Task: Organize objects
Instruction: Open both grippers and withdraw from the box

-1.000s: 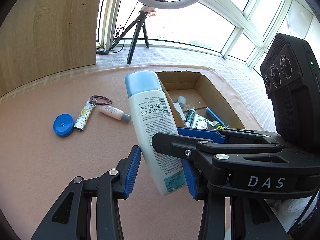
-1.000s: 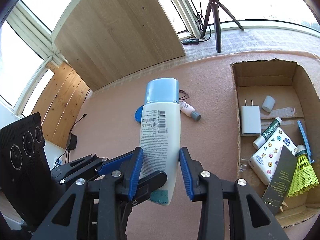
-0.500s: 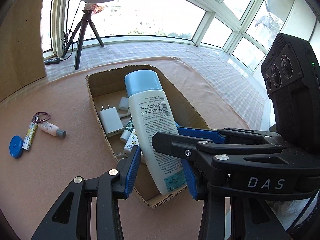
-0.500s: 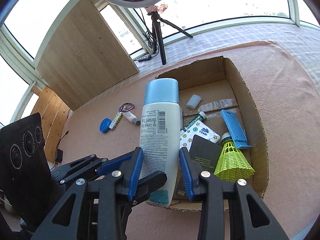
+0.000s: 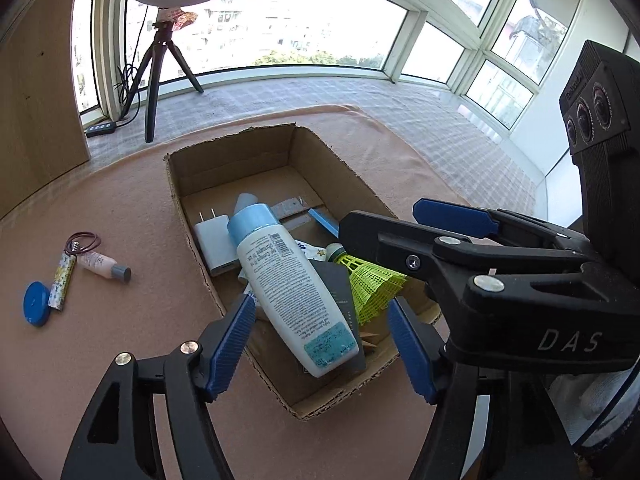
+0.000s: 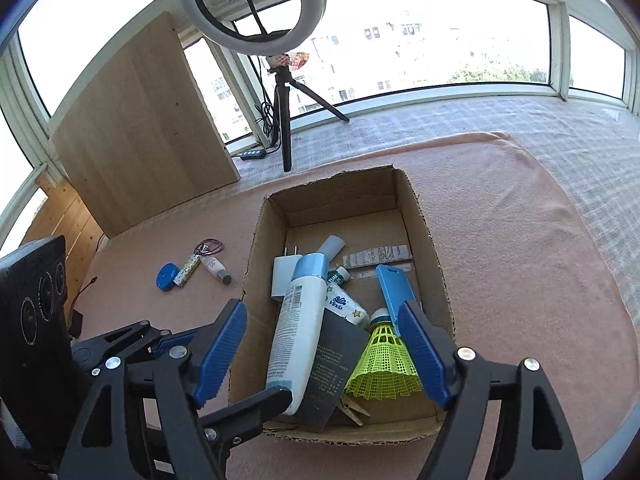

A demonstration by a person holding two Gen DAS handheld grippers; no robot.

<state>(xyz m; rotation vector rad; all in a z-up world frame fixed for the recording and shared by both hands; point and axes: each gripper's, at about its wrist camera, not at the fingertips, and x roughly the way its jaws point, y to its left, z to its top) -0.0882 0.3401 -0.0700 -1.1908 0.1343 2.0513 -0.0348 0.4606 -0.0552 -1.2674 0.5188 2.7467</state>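
Observation:
A white lotion bottle [image 5: 288, 280] [image 6: 298, 328] with a light blue cap lies tilted inside the cardboard box [image 5: 236, 160] [image 6: 336, 188], on top of the other items there. My left gripper [image 5: 320, 344] hovers over the box's near end, its jaws opening wide, and the pads stand clear of the bottle. My right gripper [image 6: 322, 356] hangs beside it, jaws also opening, nothing pressed between its blue pads. Each gripper shows in the other's view, crossing close.
In the box lie a white charger [image 5: 214, 240], a yellow shuttlecock [image 6: 384, 356], a blue card [image 6: 394, 288], a dark booklet [image 6: 328, 364] and a tissue pack. Left of the box sit a blue lid [image 5: 37, 303], a patterned stick, a small pink bottle [image 5: 102, 266]. A ring-light tripod [image 6: 284, 120] stands behind.
Both grippers carried the bottle from over the mat to over the box, then opened. The bottle dropped out of their grip and now lies in the box.

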